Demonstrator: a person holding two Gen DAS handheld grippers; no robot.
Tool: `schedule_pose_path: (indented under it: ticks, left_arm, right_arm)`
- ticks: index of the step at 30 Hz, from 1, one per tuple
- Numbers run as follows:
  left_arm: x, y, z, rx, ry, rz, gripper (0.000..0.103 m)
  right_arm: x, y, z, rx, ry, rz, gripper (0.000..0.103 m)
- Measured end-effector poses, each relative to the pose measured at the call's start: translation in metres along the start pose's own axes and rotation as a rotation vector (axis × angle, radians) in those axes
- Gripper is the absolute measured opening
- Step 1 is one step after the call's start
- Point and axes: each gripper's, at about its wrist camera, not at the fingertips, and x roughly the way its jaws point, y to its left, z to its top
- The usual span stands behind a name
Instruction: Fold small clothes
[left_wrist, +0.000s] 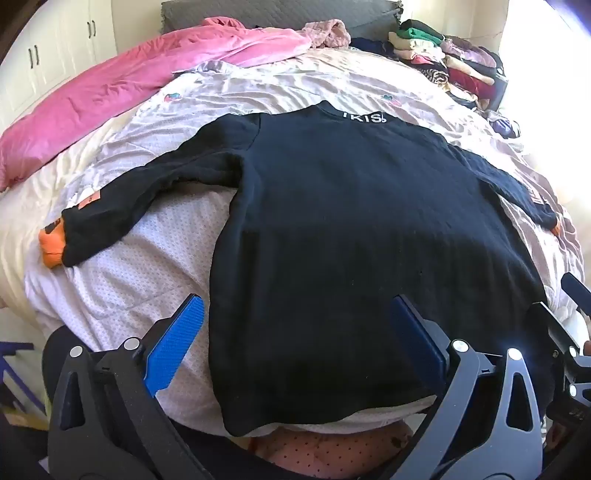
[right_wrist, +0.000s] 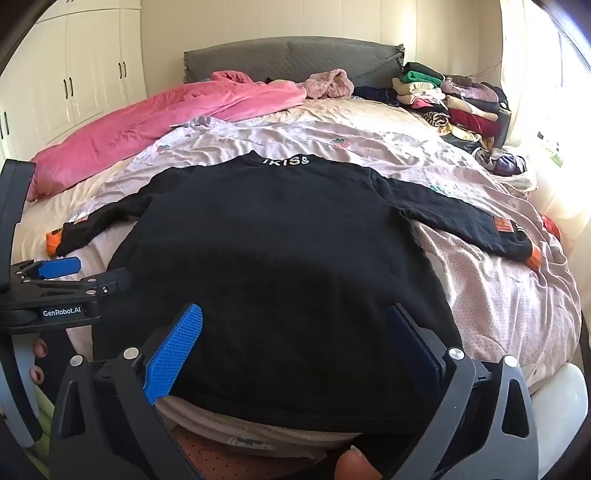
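A black sweater (left_wrist: 351, 221) lies flat on the bed, back up, with white lettering on the collar (left_wrist: 364, 118) at the far side and the hem toward me. Both sleeves are spread out sideways and end in orange cuffs (left_wrist: 51, 247). My left gripper (left_wrist: 298, 301) hovers open over the hem's left half, nothing between its blue pads (left_wrist: 173, 343). My right gripper (right_wrist: 295, 308) stands open over the sweater (right_wrist: 280, 240) near the hem's right half, also holding nothing. In the right wrist view the left gripper (right_wrist: 103, 269) shows at the left edge.
The bed is covered by a pale pink quilt (left_wrist: 295, 88). A bright pink duvet (left_wrist: 110, 92) lies along the far left. A pile of folded clothes (left_wrist: 450, 62) sits at the far right by the grey headboard (right_wrist: 288, 59). White wardrobe doors (right_wrist: 81, 81) stand at the left.
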Motion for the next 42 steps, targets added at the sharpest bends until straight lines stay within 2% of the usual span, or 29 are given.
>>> schedule_pose_path:
  ticks: [14, 19, 42]
  left_arm:
    - [-0.001, 0.003, 0.009, 0.012, -0.013, 0.009, 0.094]
    - [-0.007, -0.001, 0.001, 0.016, -0.021, 0.009, 0.094]
    - [-0.007, -0.004, 0.001, 0.026, -0.029, 0.008, 0.094]
  right_arm:
    - [-0.004, 0.003, 0.004, 0.000, -0.003, -0.005, 0.099]
    - [-0.003, 0.003, 0.001, 0.000, -0.006, -0.003, 0.099]
    - [-0.007, 0.005, 0.000, -0.003, -0.012, -0.005, 0.099]
